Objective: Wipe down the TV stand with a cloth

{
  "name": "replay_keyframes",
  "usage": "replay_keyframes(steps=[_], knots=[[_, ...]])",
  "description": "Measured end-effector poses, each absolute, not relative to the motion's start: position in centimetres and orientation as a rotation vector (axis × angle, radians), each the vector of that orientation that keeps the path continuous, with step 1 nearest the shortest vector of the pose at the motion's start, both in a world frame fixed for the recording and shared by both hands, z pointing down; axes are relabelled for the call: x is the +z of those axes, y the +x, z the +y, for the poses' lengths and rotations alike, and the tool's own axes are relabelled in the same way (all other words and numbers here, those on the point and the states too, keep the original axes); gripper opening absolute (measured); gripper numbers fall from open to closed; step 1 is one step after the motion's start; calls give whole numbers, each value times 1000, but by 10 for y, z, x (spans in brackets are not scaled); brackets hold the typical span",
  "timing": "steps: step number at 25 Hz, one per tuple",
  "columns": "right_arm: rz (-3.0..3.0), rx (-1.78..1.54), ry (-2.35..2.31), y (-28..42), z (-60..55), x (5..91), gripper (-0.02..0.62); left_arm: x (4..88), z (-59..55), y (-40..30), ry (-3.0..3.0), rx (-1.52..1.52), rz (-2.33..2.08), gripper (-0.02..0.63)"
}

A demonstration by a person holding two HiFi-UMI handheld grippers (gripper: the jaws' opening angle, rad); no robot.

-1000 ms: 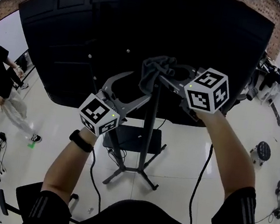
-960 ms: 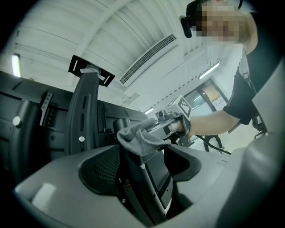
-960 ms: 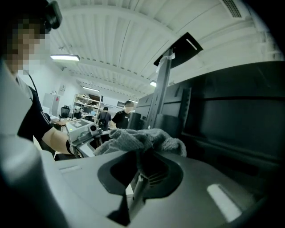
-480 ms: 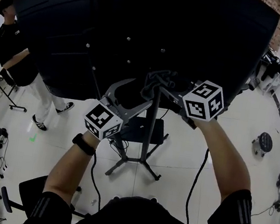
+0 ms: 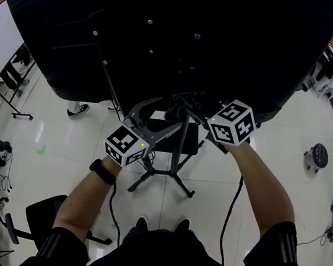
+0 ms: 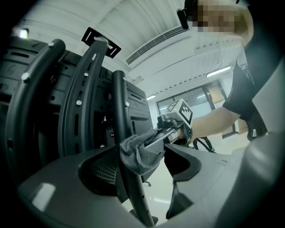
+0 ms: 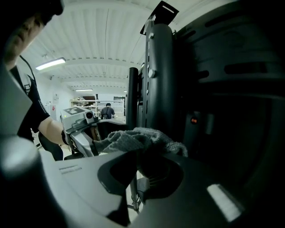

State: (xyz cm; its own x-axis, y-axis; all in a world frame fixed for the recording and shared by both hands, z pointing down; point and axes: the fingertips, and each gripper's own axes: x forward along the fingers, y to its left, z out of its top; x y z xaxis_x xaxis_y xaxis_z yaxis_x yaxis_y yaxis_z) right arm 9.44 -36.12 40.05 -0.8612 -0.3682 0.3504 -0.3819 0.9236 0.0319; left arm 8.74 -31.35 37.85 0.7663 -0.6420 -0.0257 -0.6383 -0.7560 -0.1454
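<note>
The dark grey cloth (image 5: 176, 108) is bunched against the black pole (image 5: 179, 153) of the TV stand, just under the big black TV back (image 5: 169, 36). My right gripper (image 5: 187, 105) reaches in from the right and is shut on the cloth (image 7: 138, 139), pressing it to the pole (image 7: 132, 98). My left gripper (image 5: 156, 114) comes from the lower left, open, its two fingers spread on either side of the pole (image 6: 130, 187). In the left gripper view the cloth (image 6: 139, 153) wraps the pole with the right gripper (image 6: 162, 132) pinching it.
The stand's splayed feet (image 5: 158, 184) rest on the glossy white floor. A black cable (image 5: 229, 214) hangs from my right arm. An office chair (image 5: 32, 227) sits at the lower left, a round stool (image 5: 317, 157) at the right. Someone's shoe (image 5: 77, 109) shows by the TV's left edge.
Both grippers and the cloth have shifted lower along the pole and nearer the TV's bottom edge. The person standing at the left has left the view, apart from a shoe.
</note>
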Motion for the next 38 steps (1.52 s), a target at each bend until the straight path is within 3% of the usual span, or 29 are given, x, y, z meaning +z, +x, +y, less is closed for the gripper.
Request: replay_keyframes(steps=[38], knots=[[-2446,348,543,89,-356,853,31,822,-333,77,-3111,-620,1252,351]])
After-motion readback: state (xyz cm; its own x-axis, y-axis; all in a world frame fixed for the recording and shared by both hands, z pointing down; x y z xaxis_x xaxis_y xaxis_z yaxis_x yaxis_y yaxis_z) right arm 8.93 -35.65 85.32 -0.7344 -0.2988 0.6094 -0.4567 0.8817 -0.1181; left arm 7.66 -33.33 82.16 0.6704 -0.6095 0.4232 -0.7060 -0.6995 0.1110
